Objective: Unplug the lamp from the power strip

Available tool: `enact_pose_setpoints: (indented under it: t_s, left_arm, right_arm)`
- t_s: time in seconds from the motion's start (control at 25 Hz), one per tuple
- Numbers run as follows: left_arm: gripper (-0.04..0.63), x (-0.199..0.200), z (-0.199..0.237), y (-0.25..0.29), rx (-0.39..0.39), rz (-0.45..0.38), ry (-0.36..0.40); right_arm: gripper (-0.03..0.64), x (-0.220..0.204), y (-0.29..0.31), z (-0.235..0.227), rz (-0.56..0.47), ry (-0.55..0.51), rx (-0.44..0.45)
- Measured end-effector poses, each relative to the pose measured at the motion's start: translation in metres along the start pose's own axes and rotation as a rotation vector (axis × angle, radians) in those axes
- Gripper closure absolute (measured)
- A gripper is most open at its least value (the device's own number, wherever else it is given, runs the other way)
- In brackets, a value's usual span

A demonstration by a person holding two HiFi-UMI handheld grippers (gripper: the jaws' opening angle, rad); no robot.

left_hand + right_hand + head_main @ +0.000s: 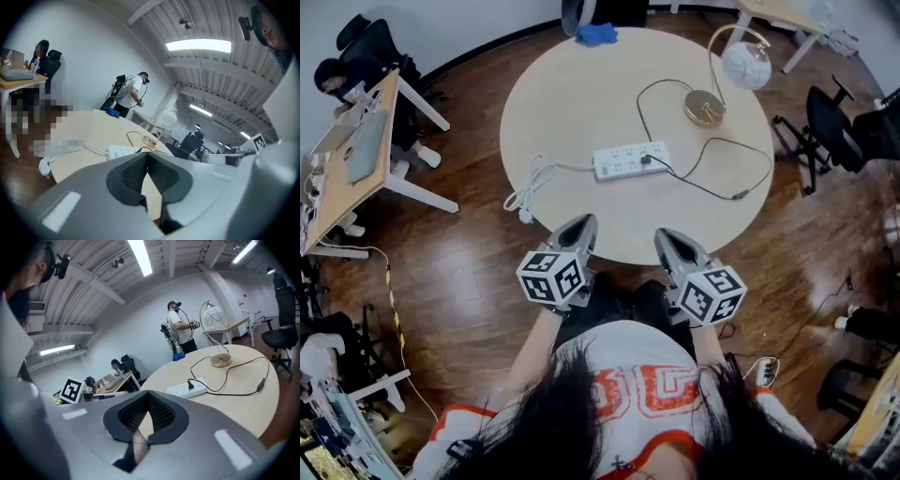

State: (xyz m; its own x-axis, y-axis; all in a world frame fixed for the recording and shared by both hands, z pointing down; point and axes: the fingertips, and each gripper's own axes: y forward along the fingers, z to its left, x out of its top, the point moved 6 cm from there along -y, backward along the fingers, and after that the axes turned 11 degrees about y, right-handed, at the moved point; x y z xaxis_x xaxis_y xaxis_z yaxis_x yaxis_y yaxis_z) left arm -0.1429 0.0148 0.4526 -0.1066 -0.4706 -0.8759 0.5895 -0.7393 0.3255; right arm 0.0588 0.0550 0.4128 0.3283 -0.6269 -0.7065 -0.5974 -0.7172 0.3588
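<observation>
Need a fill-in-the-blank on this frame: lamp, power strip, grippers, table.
1. Exactly ____ black plug sits in the white power strip.
2. In the head view, the gold-based, white-globed lamp stands to the strip's ____.
3. The left gripper and right gripper both have jaws ____, holding nothing.
4. A ____ cloth lies at the round beige table's far edge.

Missing words: one; right; shut; blue.

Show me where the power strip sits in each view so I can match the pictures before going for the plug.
Head view: the power strip lies in the upper centre, slightly right of the middle.
Left gripper view: it is left of centre, just above the jaws.
Right gripper view: it is right of centre, above the jaws.
Shared landmark: the lamp's gold base, beyond the strip and to its right in all three.
</observation>
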Motion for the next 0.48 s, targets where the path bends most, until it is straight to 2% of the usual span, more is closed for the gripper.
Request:
enact_pose_setpoints:
  t_s: [0.2,0.48]
  left_arm:
    - [0.595,-0.003,0.016,0.062,-0.029,0.068,0.064]
    - [0.595,-0.013,0.028,0.13,-0.03,0.171,0.074]
  right_arm:
    - [0.617,-0.001,0.005,-0.011,0.04,-0.074,-0.058]
    - [0.617,0.003,0.03,-0.048,0.114,-0.06,-0.044]
